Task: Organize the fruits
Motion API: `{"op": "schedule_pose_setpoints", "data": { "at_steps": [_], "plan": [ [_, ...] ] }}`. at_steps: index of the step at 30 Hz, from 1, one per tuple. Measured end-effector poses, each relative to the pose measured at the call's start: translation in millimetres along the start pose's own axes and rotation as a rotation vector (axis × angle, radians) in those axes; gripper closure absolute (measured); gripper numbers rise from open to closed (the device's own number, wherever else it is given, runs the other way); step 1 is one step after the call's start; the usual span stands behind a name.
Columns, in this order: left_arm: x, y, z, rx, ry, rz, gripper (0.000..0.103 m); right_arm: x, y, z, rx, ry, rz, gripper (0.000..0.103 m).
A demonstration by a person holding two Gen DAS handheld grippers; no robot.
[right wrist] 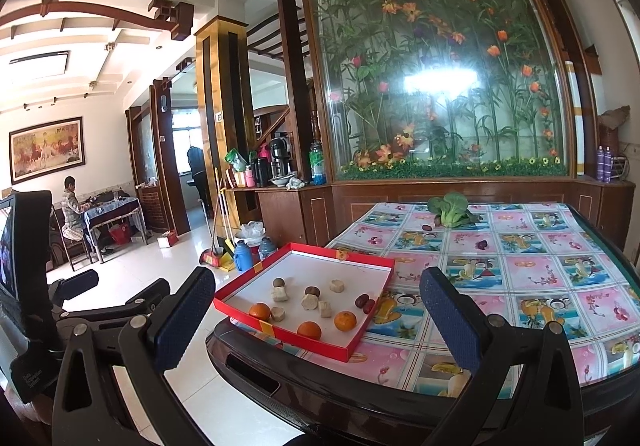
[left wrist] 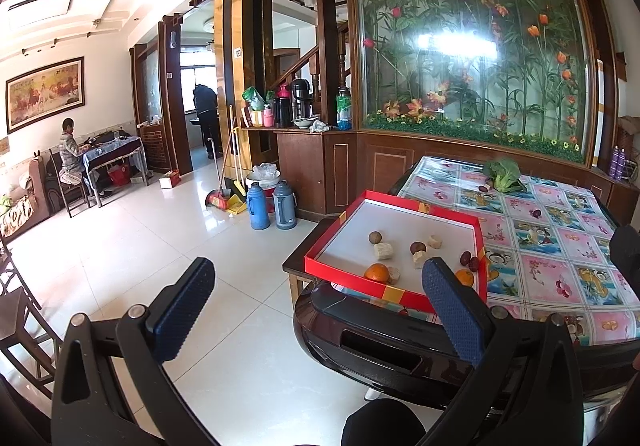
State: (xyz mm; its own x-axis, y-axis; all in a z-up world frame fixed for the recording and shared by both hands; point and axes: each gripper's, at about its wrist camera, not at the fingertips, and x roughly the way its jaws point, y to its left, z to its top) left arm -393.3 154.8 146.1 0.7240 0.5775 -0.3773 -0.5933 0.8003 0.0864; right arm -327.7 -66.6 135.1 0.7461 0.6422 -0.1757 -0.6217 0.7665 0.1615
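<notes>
A red tray with a white floor sits at the table's near left corner, also seen as the red tray in the left wrist view. Inside lie oranges, brown round fruits, pale cut chunks and dark red dates. Two loose dark fruits and a leafy green vegetable rest farther back on the tablecloth. My right gripper is open, held short of the tray. My left gripper is open too, left of the table over the floor.
The table has a dark rounded rim and a flowered cloth. Left of it is white tiled floor with thermos flasks, a broom and a bin. A wooden cabinet with a glass flower panel stands behind. One person sits at a far table; another stands in a doorway.
</notes>
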Motion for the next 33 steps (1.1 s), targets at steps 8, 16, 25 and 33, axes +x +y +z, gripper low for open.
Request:
{"op": "schedule_pose_setpoints", "data": {
  "at_steps": [8,16,25,33],
  "plan": [
    [1.5,-0.6,-0.9,0.004,0.002,-0.005,0.000,0.6,0.6,0.1,0.002,0.002,-0.001,0.001],
    [2.1,-2.1,-3.5,0.008,0.003,-0.005,0.000,0.0,1.4,-1.3,0.000,-0.006,-0.002,0.001],
    [1.9,-3.0,-3.6,0.007,0.004,-0.007,0.000,0.5,1.1,-1.8,0.001,-0.004,-0.003,0.001],
    [1.5,-3.3,-2.8,0.000,0.005,-0.006,0.000,2.6,-0.5,-1.1,0.005,0.018,-0.001,0.001]
  ]
}}
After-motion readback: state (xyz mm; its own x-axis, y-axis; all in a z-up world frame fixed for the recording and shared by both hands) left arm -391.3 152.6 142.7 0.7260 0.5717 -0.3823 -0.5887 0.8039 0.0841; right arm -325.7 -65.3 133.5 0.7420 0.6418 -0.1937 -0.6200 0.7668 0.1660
